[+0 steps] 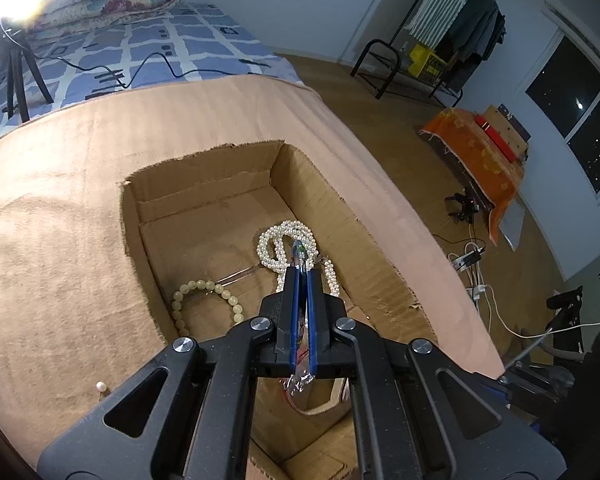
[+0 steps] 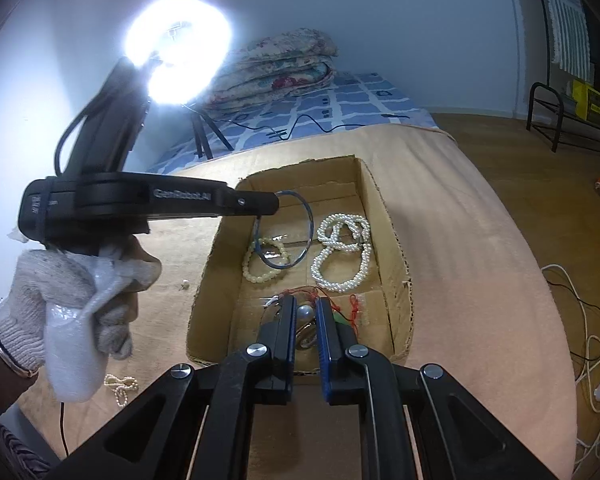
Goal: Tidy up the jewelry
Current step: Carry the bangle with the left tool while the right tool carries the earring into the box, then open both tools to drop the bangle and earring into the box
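An open cardboard box sits on a tan cloth. Inside lie a white pearl necklace and a pale yellow bead bracelet. My left gripper is shut on a thin blue bangle, which hangs over the box above the bracelet. A gloved hand holds that gripper. My right gripper hovers at the box's near end, shut on a small pearl ring.
Clear bags with red cord lie in the box's near end. On the cloth to the box's left lie a loose pearl and a small pearl strand. Behind it, a bright ring light stands on a tripod.
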Demonstrator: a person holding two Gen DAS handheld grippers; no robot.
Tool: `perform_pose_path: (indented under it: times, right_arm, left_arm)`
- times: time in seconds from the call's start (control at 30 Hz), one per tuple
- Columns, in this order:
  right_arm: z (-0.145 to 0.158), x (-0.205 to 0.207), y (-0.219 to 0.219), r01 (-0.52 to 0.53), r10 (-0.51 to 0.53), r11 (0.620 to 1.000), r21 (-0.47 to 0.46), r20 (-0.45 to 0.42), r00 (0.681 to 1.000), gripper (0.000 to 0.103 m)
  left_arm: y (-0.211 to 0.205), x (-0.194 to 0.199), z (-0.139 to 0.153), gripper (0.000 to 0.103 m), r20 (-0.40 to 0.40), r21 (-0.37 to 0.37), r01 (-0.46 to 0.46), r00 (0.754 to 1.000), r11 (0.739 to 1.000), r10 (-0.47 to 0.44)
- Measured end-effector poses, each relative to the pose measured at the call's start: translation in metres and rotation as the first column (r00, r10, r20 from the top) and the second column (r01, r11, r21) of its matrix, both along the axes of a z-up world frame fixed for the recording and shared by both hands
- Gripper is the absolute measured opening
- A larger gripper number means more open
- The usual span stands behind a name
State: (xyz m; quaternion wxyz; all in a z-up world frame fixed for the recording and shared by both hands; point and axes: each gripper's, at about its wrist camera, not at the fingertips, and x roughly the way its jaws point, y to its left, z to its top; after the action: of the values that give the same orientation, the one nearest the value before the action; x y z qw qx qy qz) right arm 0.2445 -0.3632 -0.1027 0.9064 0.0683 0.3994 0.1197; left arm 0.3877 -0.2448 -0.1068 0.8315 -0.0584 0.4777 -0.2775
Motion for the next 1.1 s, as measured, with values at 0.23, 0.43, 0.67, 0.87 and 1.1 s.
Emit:
perform_pose_path:
  times: [0.23,0.43,0.67,0.87,1.1]
  right_arm:
    - [-0.003,0.001,-0.001,0.002,-0.002,1.0,-0.008,-0.011,1.0,0.008]
    - [-0.004,0.002,0.001,-0.005,0.005,1.0,-0.015,-0.017,1.0,0.008]
    - [-0.006,0.003,0.007,-0.02,0.02,1.0,-0.021,-0.026,0.999,0.009]
    - [-0.006,0.002,0.008,-0.019,0.018,0.999,-0.031,-0.023,1.0,0.024]
    - [0.003,-0.001,0.009,0.004,-0.003,0.999,-0.047,0.006,1.0,0.053]
  left_arm:
    - [-0.007,0.005,-0.012,0.001,-0.02,0.022,-0.01,1.0,1.0,0.01]
    - [-0.007,0.007,-0.013,0.001,-0.027,0.03,-0.012,1.0,0.999,0.013]
    - [-0.006,0.008,-0.013,0.001,-0.027,0.038,-0.017,0.999,0.999,0.018]
    - [0.0,0.008,-0.008,0.001,-0.02,0.037,-0.027,0.999,0.999,0.028]
    - [0.01,0.007,0.002,0.001,-0.014,0.026,-0.039,0.999,0.999,0.039]
